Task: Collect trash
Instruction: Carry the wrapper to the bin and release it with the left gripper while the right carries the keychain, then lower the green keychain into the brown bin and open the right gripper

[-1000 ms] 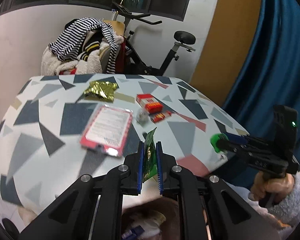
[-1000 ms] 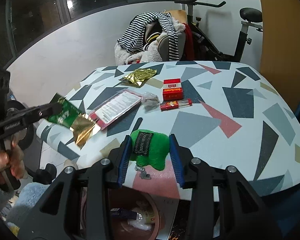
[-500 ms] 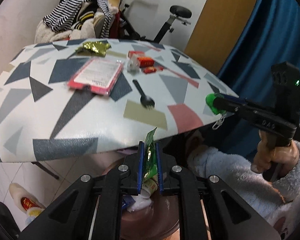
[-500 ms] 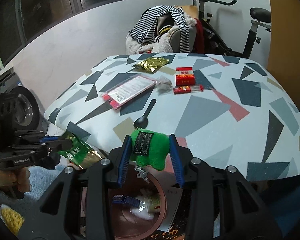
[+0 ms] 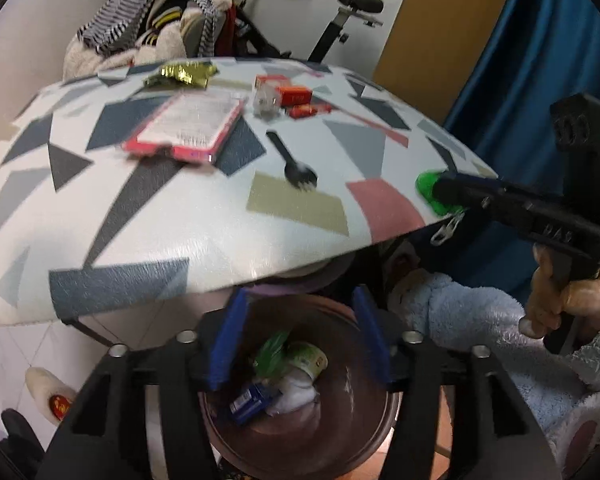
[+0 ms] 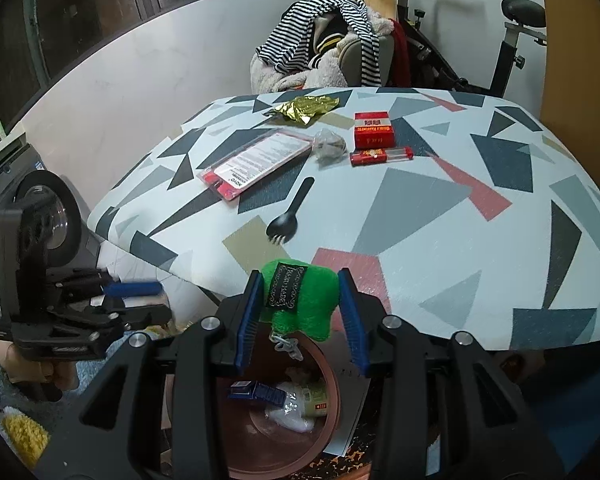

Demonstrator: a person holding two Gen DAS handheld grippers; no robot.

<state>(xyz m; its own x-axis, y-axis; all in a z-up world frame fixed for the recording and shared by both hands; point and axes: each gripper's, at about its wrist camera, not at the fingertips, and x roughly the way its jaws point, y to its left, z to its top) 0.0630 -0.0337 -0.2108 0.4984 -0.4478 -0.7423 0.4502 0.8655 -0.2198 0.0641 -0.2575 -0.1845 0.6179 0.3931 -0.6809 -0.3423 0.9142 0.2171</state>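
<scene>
My left gripper (image 5: 300, 336) hangs over a brown bin (image 5: 372, 420) below the table edge, its jaws opening with nothing between the pads. A green wrapper (image 5: 274, 350) lies loose in the bin on other trash. My right gripper (image 6: 300, 312) is shut on a green plush keychain (image 6: 300, 300) above the same bin (image 6: 328, 392), at the table's near edge. On the patterned table (image 6: 440, 240) lie a gold wrapper (image 6: 306, 108), a red-edged packet (image 6: 256, 162), a black spork (image 6: 288, 220), a crumpled clear wrapper (image 6: 330, 146), a red box (image 6: 373, 130) and a red tube (image 6: 380, 156).
A chair piled with striped clothes (image 6: 332, 40) and an exercise bike (image 6: 512, 40) stand behind the table. A blue curtain (image 5: 540, 80) hangs at the right. A washing machine (image 6: 40, 208) is at the left, and a slipper (image 5: 48, 392) lies on the floor.
My left gripper dropped from above the table to over the bin, then opened and let go of the green wrapper, which fell in. The right gripper sank slightly, still holding the plush.
</scene>
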